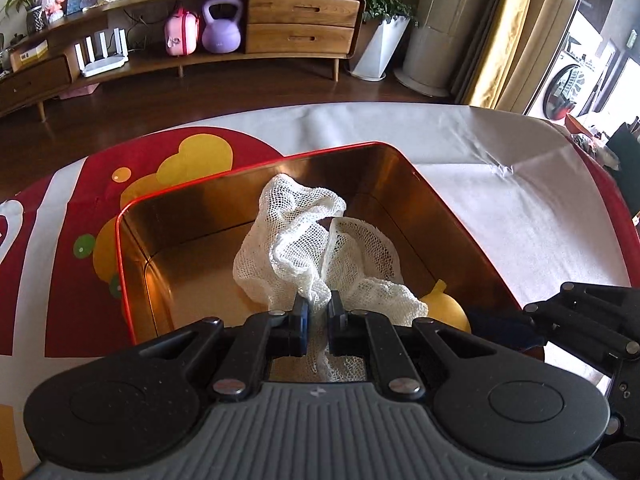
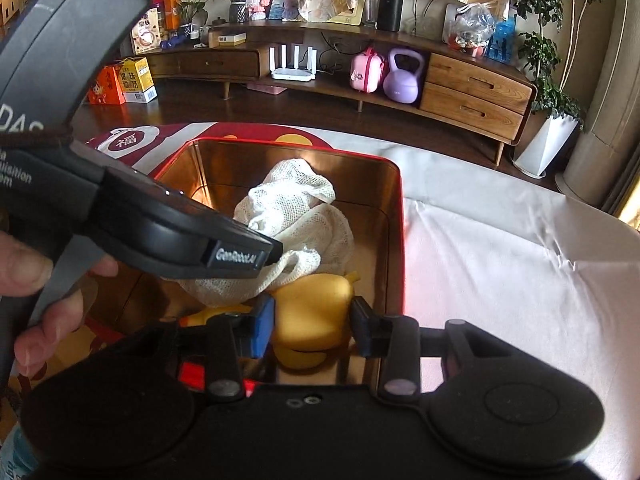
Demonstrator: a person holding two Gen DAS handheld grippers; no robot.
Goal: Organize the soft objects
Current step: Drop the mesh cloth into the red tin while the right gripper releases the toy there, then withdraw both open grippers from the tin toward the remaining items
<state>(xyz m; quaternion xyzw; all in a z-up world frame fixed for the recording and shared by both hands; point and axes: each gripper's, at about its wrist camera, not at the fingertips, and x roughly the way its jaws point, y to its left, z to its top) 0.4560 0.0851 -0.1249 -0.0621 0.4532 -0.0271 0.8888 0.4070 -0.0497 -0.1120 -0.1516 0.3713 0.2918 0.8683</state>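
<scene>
Your left tongs [image 1: 318,312] are clamped nearly shut on the white mesh cloth [image 1: 304,248], holding its bunched end low inside the red tin box [image 1: 128,264] so it settles there. Your right tongs [image 2: 312,320] stand partly open, their pads clear of the yellow soft toy [image 2: 312,312] lying between them at the box's near right corner, apparently released. The box sits on a desk under a red-and-white patterned cloth [image 1: 500,208]. Beyond lie wooden flooring, a low wooden sideboard [image 1: 300,24] and a purple kettlebell [image 1: 222,26].

A purple kettlebell [image 1: 222,26] sits beside a pink case [image 1: 181,33] on the wooden sideboard [image 1: 302,24].
</scene>
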